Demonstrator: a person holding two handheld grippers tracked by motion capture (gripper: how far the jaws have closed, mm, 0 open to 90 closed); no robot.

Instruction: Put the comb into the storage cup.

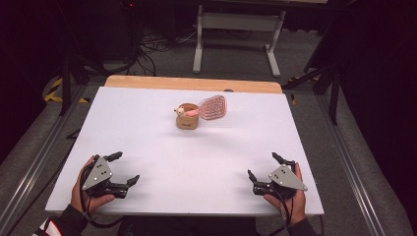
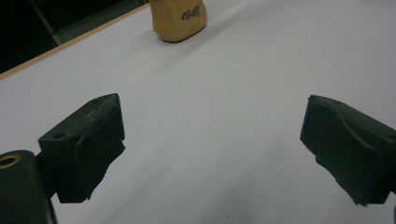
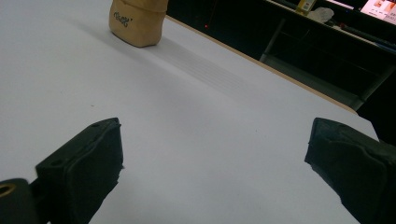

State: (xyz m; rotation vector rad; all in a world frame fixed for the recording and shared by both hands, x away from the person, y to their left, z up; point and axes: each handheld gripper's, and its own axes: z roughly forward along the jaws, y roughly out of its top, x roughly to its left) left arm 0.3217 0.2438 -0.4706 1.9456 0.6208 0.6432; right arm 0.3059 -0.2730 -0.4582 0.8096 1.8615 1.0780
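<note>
A small tan cup stands toward the far middle of the white tabletop, with a pink wire fan-shaped piece leaning out of it to the right. A wooden edge borders the far side; beyond lie grey floor, cables and a white frame in a dark room. The left claw and right claw rest near the front corners, both spread wide and holding nothing. The gripper views show dark lettering on the cup, while the high view shows the pink piece.
</note>
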